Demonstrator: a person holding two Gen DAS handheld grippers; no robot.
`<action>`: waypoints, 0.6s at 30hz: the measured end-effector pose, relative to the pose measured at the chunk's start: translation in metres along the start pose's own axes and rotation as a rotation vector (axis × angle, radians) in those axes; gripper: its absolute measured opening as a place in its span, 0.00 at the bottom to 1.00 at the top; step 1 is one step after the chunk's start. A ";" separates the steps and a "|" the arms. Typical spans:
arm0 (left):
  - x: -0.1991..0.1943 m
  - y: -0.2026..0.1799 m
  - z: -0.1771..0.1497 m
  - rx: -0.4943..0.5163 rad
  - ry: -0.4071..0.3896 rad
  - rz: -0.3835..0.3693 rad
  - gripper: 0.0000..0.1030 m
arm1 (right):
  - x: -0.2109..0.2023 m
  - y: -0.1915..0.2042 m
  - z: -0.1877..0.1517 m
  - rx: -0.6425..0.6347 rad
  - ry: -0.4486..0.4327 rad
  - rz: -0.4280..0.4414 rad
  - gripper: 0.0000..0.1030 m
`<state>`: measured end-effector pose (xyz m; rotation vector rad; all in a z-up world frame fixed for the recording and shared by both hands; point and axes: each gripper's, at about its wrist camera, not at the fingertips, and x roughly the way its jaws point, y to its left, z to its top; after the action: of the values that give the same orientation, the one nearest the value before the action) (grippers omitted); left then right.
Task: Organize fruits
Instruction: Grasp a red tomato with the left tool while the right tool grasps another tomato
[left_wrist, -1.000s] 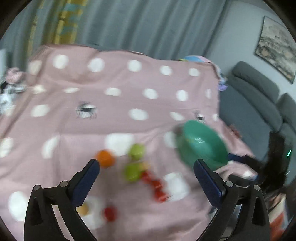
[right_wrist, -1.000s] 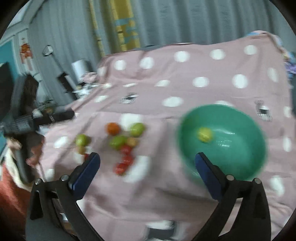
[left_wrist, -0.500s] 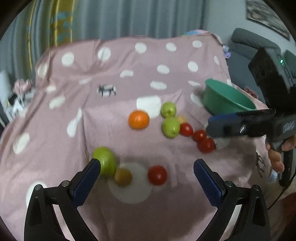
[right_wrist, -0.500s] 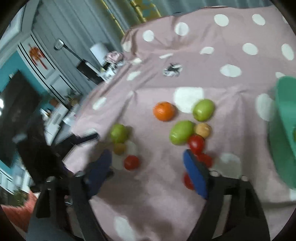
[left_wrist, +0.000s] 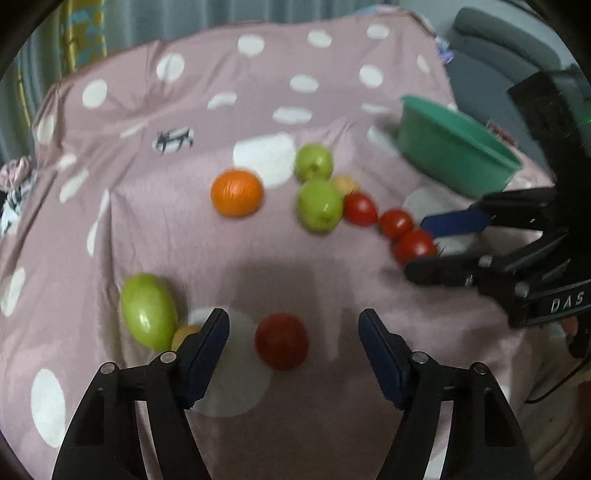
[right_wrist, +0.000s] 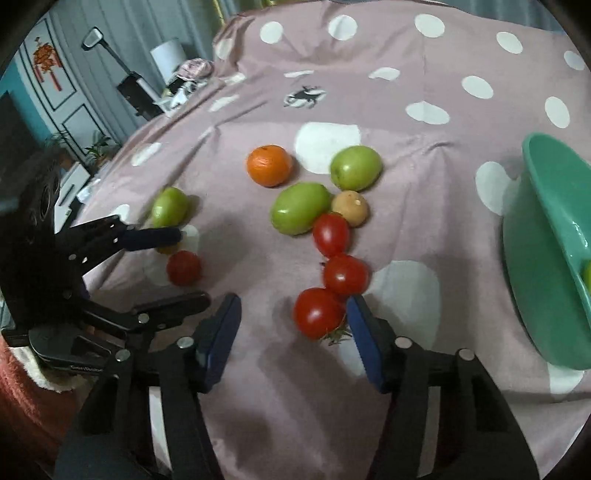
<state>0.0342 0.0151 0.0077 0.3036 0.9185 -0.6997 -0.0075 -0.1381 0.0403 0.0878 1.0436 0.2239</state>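
Fruit lies on a pink dotted cloth (left_wrist: 258, 92). My left gripper (left_wrist: 293, 332) points down over a lone red tomato (left_wrist: 281, 340). Its jaws are closing, the tomato is between them, and neither pad touches it. The right wrist view shows this gripper (right_wrist: 192, 266) around the same tomato (right_wrist: 183, 267). My right gripper (right_wrist: 291, 314) is also closing, around the nearest red tomato (right_wrist: 317, 312) of a row of three. Its right pad is almost on that tomato and the left pad is well clear. The teal bowl (right_wrist: 546, 258) stands to the right.
An orange (right_wrist: 269, 165), two green fruits (right_wrist: 301, 208) and a small tan fruit (right_wrist: 350, 207) cluster mid-cloth. Another green fruit (left_wrist: 149, 312) and a small tan one lie by my left finger. A grey sofa (left_wrist: 498, 33) is at the far right, with furniture beyond the cloth's left edge.
Both grippers have come down toward the cloth and narrowed their jaws. The left now brackets the lone tomato, and the right has swung from the bowl to the tomato row.
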 end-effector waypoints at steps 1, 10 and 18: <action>0.000 0.000 0.000 0.002 -0.008 0.021 0.62 | 0.003 -0.002 0.001 -0.002 0.014 -0.011 0.51; 0.009 0.000 0.006 -0.016 0.021 0.010 0.38 | 0.014 -0.004 0.001 -0.027 0.018 -0.027 0.32; 0.003 0.009 0.003 -0.068 0.018 -0.023 0.27 | 0.008 -0.007 -0.001 0.002 -0.012 -0.005 0.31</action>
<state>0.0432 0.0191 0.0062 0.2400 0.9624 -0.6867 -0.0035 -0.1428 0.0324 0.0881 1.0318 0.2177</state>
